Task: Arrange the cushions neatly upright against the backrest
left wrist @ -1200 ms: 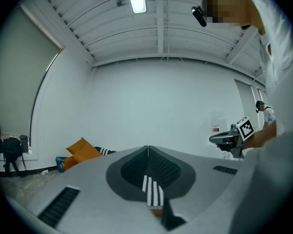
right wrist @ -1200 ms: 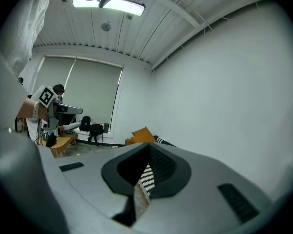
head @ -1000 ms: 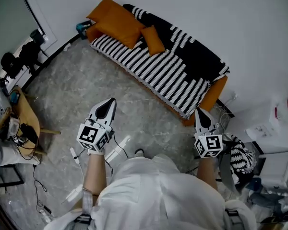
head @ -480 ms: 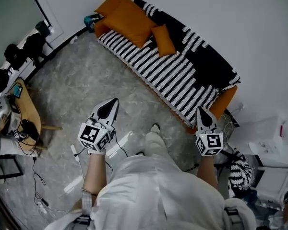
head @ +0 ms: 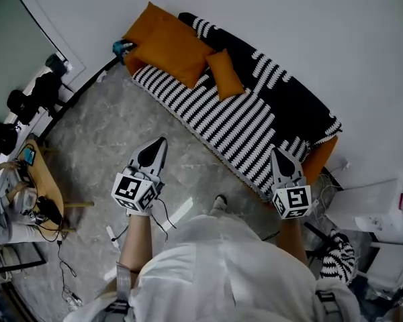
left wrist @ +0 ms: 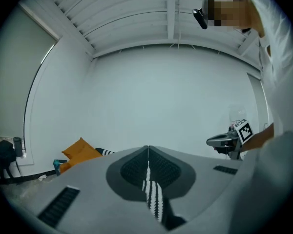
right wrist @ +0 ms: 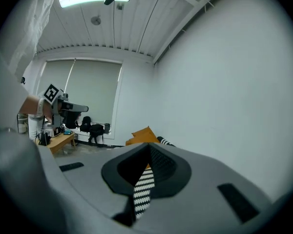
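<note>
A sofa (head: 255,123) with a black-and-white striped cover stands along the white wall. A large orange cushion (head: 166,42) leans at its left end, and a small orange cushion (head: 226,74) lies on the seat beside it. My left gripper (head: 160,141) is shut and empty, held over the floor short of the sofa. My right gripper (head: 279,153) is also shut and empty, close to the sofa's front edge near its right end. The left gripper view shows the large cushion (left wrist: 81,150) far off and the right gripper (left wrist: 233,139). The right gripper view shows the cushion (right wrist: 145,135) ahead.
A wooden table (head: 46,172) with gear and a seated person (head: 0,210) are at the left. Black equipment (head: 25,102) stands by the wall, and a teal object (head: 122,47) sits at the sofa's left end. Cables (head: 67,274) trail on the floor. White boxes (head: 373,210) stand at the right.
Both grippers have been carried forward toward the sofa as the person walks, so the sofa sits closer. A foot now shows ahead of the body. Both jaws stayed shut.
</note>
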Action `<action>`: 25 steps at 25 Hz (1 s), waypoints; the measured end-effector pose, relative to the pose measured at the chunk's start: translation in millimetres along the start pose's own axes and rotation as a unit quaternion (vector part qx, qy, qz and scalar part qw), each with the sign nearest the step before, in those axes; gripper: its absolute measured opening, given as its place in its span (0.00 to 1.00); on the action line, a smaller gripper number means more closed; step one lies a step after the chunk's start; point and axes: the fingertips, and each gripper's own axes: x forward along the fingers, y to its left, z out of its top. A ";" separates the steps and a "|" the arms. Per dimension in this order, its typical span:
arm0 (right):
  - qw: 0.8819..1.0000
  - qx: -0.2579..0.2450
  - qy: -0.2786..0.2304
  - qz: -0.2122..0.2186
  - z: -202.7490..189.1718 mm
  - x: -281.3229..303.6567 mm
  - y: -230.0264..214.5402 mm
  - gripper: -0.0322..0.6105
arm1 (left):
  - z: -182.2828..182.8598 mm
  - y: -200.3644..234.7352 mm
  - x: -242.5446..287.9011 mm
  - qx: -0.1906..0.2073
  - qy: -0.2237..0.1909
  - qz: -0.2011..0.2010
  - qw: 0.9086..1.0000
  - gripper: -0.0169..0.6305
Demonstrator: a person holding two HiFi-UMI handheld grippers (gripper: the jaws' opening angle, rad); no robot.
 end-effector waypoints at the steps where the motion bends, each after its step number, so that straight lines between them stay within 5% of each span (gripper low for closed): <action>1: 1.000 -0.003 0.000 0.004 1.6 6.3 -6.8 0.06 | 2.3 0.9 12.3 0.001 0.000 -0.002 1.000 0.05; 15: 1.000 0.009 0.012 0.003 -8.6 77.4 -80.0 0.06 | -4.5 17.3 140.1 0.004 0.017 -0.044 0.999 0.05; 25: 0.998 0.027 0.049 -0.008 -30.6 202.5 -125.7 0.06 | -37.8 96.2 257.3 -0.018 0.050 -0.067 0.996 0.05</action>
